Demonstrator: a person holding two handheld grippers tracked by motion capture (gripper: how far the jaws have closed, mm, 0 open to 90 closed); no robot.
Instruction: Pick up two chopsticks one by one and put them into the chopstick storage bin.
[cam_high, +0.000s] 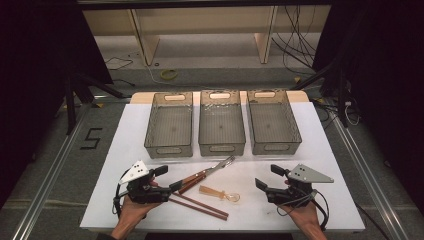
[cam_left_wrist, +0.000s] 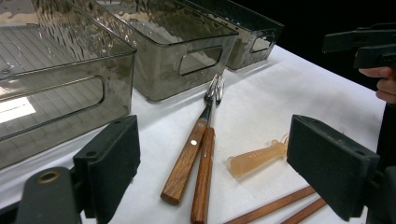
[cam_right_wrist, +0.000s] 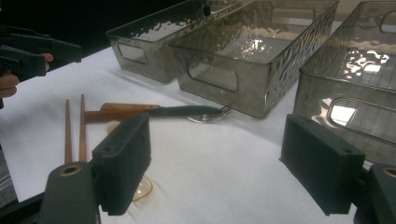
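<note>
Three smoky see-through bins stand in a row just beyond the tongs (cam_high: 207, 172): the left bin (cam_high: 169, 125), the middle bin (cam_high: 221, 122) nearest their tips, and the right bin (cam_high: 273, 122). Under the tongs lies the white table cover (cam_high: 320, 165). Far beyond them a yellow ring (cam_high: 169, 74) lies on the floor; a floor mark "5" (cam_high: 91, 138) sits well to their left
</note>
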